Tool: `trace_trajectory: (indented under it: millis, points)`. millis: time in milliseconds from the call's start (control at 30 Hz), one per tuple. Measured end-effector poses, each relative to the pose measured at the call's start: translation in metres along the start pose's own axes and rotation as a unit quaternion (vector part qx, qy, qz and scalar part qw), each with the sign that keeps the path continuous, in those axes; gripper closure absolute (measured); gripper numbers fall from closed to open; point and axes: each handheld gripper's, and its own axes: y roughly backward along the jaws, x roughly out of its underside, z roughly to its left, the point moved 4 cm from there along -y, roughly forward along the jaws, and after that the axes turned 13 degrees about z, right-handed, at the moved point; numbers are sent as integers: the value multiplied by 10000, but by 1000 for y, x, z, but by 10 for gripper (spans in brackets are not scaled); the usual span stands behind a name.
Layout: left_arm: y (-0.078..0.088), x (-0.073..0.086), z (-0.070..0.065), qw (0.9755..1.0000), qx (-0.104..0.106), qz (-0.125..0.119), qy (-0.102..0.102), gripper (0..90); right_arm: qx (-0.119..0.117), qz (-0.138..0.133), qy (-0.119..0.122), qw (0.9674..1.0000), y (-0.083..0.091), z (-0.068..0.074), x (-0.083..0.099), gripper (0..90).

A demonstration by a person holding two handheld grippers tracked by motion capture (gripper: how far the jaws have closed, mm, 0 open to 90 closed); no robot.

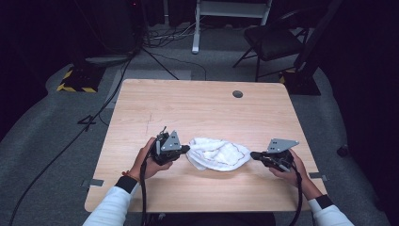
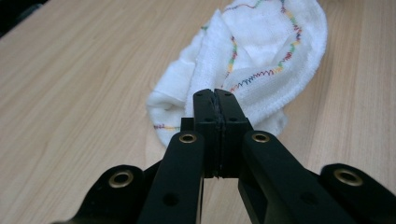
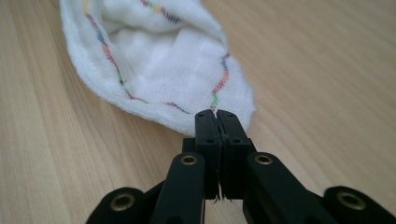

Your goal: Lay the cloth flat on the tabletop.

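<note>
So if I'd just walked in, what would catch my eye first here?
Probably the crumpled white cloth with rainbow stitching, lying on the wooden table near its front edge. On either side a person holds a black hand-held gripper: the left hand-held gripper and the right hand-held gripper, each with jaws shut at the cloth's edge; whether they pinch it is unclear.

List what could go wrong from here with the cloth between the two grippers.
1. Each gripper, left and right, seems to pinch only the thin edge of the white cloth, so a pull may slip it free.
2. The cloth lies bunched in folds; a jaw may hold the wrong layer, so it could open unevenly.
3. Pulling hard could strain the coloured edge stitching.
</note>
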Motion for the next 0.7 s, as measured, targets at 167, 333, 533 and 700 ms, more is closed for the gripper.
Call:
trace_trajectory:
  millis: [167,333,533,700]
  points:
    - [15,-8,1,9996,-96,-265,-19,888,138,-455,-121,9988,28,-6,-10,883]
    - [35,-16,0,9982,-205,-563,-44,889,303,-672,-108,9972,51,-1,-21,885]
    - [67,-30,-4,9953,-485,-803,-254,889,497,-1093,-102,9927,87,4,-39,887]
    - [95,-45,-11,9916,-627,-1048,-430,889,683,-1419,-24,9875,115,7,-53,887]
